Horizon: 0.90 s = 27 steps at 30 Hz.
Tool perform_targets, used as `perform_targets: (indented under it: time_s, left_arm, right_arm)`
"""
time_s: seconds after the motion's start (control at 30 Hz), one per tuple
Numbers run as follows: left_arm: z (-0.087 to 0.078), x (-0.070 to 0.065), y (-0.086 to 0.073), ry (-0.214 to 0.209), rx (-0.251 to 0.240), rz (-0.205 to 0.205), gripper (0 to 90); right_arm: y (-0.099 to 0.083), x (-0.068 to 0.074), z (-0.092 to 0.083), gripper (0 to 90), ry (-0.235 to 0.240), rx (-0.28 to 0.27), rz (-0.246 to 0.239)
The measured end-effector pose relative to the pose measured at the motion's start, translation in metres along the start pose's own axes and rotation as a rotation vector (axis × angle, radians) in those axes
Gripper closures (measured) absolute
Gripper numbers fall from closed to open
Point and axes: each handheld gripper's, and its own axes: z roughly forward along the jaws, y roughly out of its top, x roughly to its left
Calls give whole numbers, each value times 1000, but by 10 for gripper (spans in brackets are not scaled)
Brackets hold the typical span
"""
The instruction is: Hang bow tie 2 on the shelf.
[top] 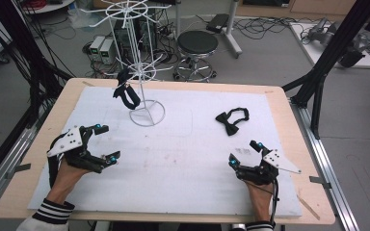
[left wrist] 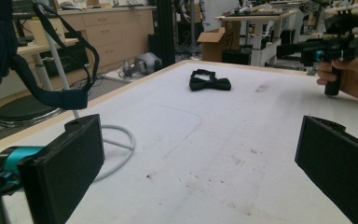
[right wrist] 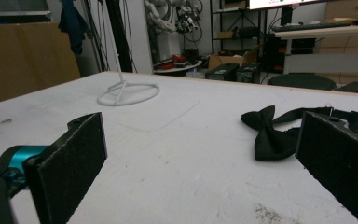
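We are working over a white mat (top: 183, 163) lying on a wooden worktop (top: 289, 103), with a stool (top: 197, 44) and cables sitting on the grey floor behind. Our left tool (top: 105, 143) and right tool (top: 242, 153) are both hovering with jaws spread, gripping nothing. One bow tie (top: 231, 120) is lying flat on the mat ahead of the right tool; another tie (top: 125, 94) is hanging on the white wire rack (top: 142, 77). In the left gripper view that hanging tie is getting cut off at the frame edge.
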Motion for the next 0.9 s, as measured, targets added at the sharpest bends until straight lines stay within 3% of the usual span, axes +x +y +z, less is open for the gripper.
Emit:
perform_targets:
  time_s: [0.23, 0.47, 0.7, 0.9]
  left_arm:
    - [1, -1, 0, -11, -11, -9, 17]
    - [1, 0, 1, -13, -19, -17, 17]
    - [0, 0, 0, -29, -17, -22, 17]
    - [0, 1, 0, -29, -21, -29, 18]
  right_arm:
    - [16, -7, -4, 12, -20, -9, 7]
    - [35, -13, 0, 13, 10, 30, -26]
    - [56, -22, 13, 12, 52, 102, -35]
    - [71, -30, 27, 13, 59, 180, -73]
